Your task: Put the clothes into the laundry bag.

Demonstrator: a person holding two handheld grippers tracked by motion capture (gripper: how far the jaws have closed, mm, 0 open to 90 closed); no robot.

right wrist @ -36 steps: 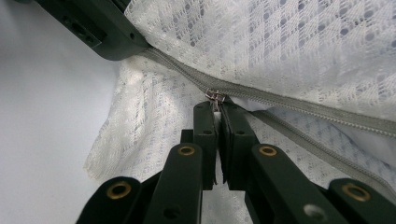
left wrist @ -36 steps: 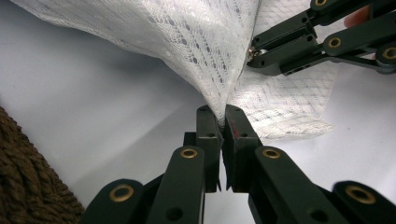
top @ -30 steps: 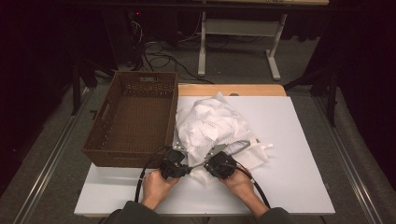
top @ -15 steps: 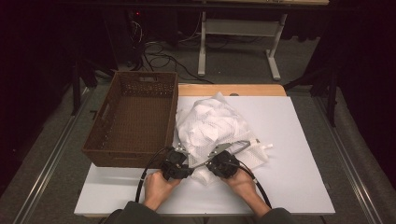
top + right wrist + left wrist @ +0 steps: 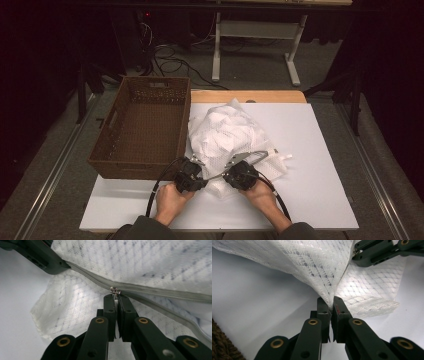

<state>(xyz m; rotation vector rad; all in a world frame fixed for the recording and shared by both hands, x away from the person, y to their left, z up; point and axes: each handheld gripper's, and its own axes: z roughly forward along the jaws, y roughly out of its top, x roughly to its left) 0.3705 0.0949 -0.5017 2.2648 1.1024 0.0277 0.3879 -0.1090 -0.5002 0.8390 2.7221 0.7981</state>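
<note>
Right, surroundings first: brown wicker basket (image 5: 142, 127) sits on the left part of the white table (image 5: 320, 190), its right wall just beside the cloth pile. Basket is empty as far as the high view shows. A corner of its weave shows at the bottom left of the left gripper view (image 5: 222, 347). Far of the table: floor cables and a white frame leg, well apart from the work. Nothing lies between the two grippers except the cloth itself.

White mesh cloth (image 5: 227, 135) is a crumpled heap at table centre, near edge reaching down to both hands. It has a grey zipper (image 5: 160, 291) running across it in the right gripper view, left to right, sloping down toward the right.

Left gripper (image 5: 331, 305): jaws clenched on a fold of the cloth, fabric pinched between the pads and rising in a taut ridge away from them. They closed down again within the last half second, cloth between them. In the high view it sits at the near left edge of the heap (image 5: 192, 172).

Right gripper (image 5: 116, 297): jaws clamped on the small metal zipper pull (image 5: 115, 290), which pokes out at the tips. High view puts it at the heap's near edge (image 5: 237, 172), just right of the left gripper, the two near each other but apart.
</note>
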